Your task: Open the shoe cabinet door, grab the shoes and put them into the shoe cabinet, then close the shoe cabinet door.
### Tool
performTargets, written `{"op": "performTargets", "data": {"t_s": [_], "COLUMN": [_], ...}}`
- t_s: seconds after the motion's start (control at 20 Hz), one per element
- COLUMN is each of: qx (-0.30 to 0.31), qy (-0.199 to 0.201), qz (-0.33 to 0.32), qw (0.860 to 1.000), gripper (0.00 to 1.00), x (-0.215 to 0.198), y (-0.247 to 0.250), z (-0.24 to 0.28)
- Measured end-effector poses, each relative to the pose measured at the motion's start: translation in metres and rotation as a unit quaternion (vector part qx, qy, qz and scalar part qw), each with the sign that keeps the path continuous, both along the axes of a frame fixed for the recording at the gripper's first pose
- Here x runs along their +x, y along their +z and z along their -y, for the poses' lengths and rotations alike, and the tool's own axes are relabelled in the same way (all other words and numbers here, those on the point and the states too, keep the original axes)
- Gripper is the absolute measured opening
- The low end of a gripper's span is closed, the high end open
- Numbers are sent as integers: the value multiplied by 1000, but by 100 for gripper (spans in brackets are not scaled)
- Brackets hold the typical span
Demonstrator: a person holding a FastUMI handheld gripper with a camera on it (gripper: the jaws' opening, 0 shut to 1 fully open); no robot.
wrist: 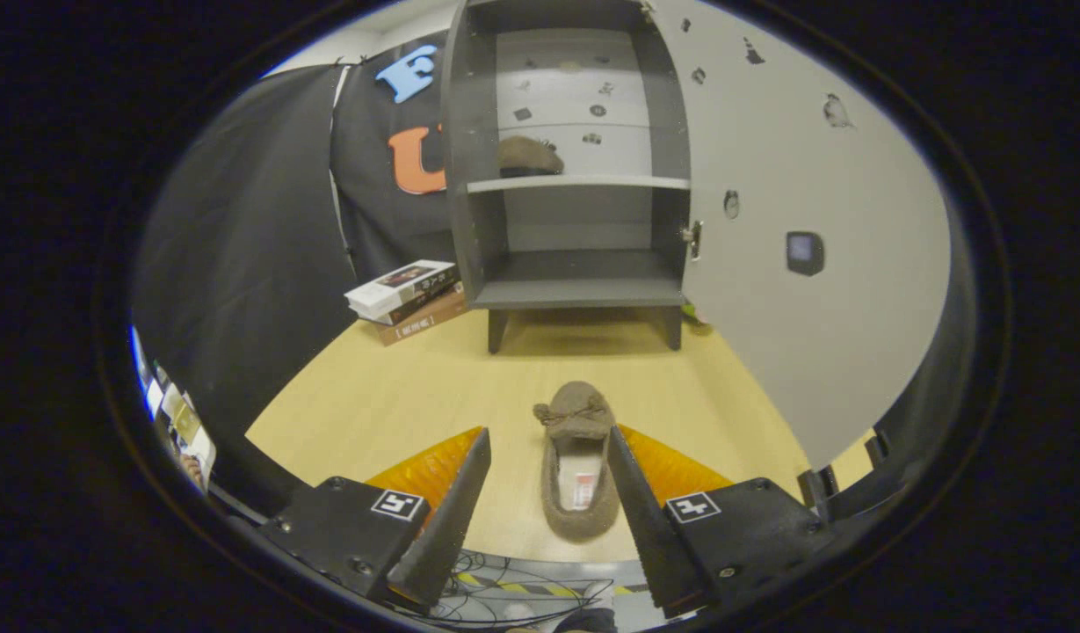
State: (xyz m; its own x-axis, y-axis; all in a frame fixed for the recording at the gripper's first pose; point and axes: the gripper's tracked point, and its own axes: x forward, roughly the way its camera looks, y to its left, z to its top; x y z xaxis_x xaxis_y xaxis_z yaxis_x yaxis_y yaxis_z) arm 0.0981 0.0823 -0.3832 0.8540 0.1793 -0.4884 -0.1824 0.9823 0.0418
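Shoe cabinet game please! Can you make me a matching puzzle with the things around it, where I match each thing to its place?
Things:
1. brown slipper
2. second slipper
3. stack of books
4. cabinet door

Places:
A. swung wide open, right of the shoe cabinet
B. on the table, left of the cabinet
C. on the cabinet's upper shelf
D. between the open fingers of the hand-held gripper

Pairs: 1-D, 2-C, 3-B, 4-A

Even, fairly bright overhead light is falling across the counter (pixel 399 396); the shoe cabinet (pixel 575 176) is casting a soft shadow beneath itself. Fisheye distortion is bending straight edges outward, and the rim is darkening.
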Motion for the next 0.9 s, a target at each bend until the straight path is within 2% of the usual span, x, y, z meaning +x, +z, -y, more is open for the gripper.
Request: {"op": "performTargets", "data": {"t_s": [0.35, 0.7, 0.8, 0.85, 0.9], "qx": [-33, -7, -5, -1, 6], "qy": [3, 9, -5, -12, -15], "qz": [-83, -119, -122, -122, -122], "qw": [996, 993, 992, 993, 992], "gripper": [86, 85, 80, 64, 52], "x": [52, 95, 100, 103, 104], "y": [-81, -103, -104, -105, -106], "z": [-3, -12, -5, -2, 0]}}
